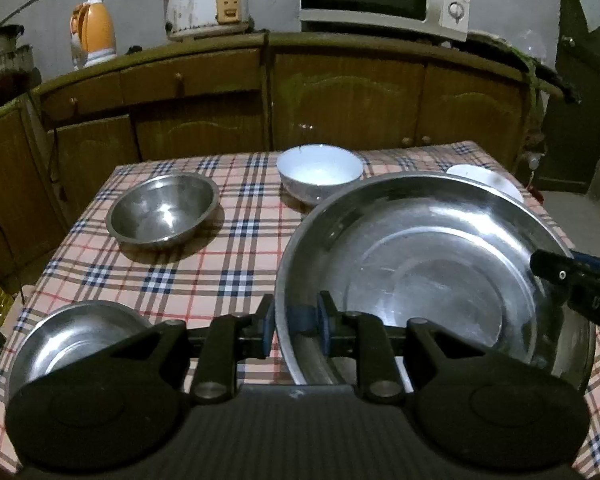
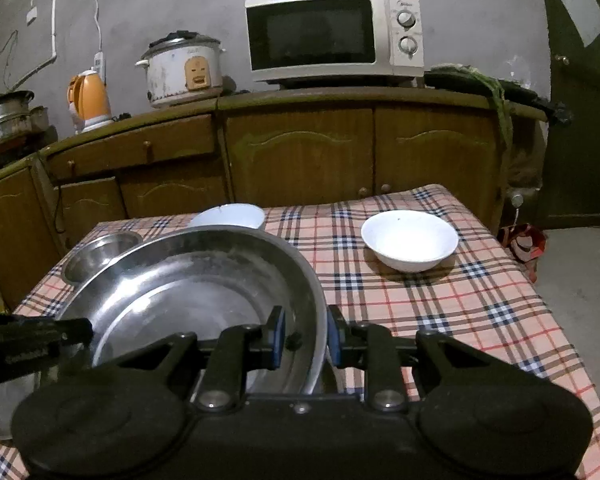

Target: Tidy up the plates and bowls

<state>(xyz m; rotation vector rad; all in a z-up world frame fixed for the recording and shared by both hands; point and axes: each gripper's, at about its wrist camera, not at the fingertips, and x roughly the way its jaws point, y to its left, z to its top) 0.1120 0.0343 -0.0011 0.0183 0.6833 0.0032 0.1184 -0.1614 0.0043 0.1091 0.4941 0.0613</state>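
Observation:
A large steel plate [image 1: 432,264] is held between both grippers above the checked tablecloth [image 1: 204,264]. My left gripper [image 1: 296,326] straddles its left rim, shut on it. My right gripper [image 2: 306,336] straddles its right rim [image 2: 316,320], shut on it, and shows as a black arm in the left wrist view [image 1: 580,288]. A steel bowl [image 1: 164,210] sits at the left back, a white bowl [image 1: 320,172] at the back middle, another white bowl [image 2: 410,244] at the right. A small steel dish [image 1: 76,340] lies at the front left.
Wooden cabinets [image 2: 300,152] stand behind the table with a microwave [image 2: 332,32], a rice cooker [image 2: 184,70] and an orange kettle [image 2: 90,100] on top. Steel pots [image 2: 4,120] stand at the far left. A dark door [image 2: 580,100] is at the right.

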